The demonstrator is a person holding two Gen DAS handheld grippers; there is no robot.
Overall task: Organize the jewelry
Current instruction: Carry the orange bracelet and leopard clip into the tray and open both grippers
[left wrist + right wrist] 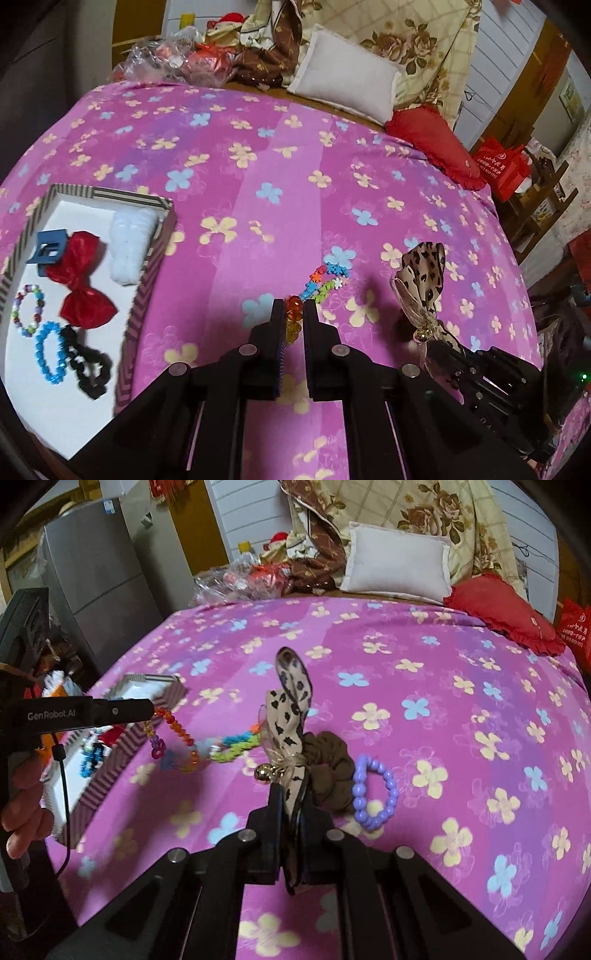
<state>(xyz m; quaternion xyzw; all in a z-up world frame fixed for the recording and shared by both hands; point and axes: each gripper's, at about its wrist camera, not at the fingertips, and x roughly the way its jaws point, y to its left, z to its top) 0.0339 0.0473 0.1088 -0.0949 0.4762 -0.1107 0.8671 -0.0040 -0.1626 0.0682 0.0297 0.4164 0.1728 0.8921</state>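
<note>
The bead bracelet (293, 317), orange and yellow, is pinched between the closed fingers of the left gripper (293, 308); in the right wrist view it hangs off the bed from that gripper's tip (147, 710) in a loop of orange beads (177, 731), just beside the box's near wall. A flower chain (325, 278) of blue, green and orange pieces lies on the bedspread (258, 155) just beyond the left fingers, close to the loop (whether the two are joined cannot be told).

The right gripper (293, 794) is shut on the lower tail of a leopard-print bow (290, 716), which stands up from the fingers with a small gold bell (263, 773) at its knot. Directly behind the bow sits a brown scrunchie (328, 771), and touching its right side a purple bracelet (373, 794), both flat on the bedspread.

To the left stands the striped box (147, 266). Inside lie a red bow (83, 280), a blue clip (48, 249) touching it, a white fluffy piece (131, 247), a multicoloured bead ring (27, 308), a blue bracelet (50, 352) and a black scrunchie (90, 363). A hand (22, 812) grips the left tool's handle.

At the far end of the bed are a white pillow (347, 81), a red cushion (432, 147) and crumpled bags (177, 55).
</note>
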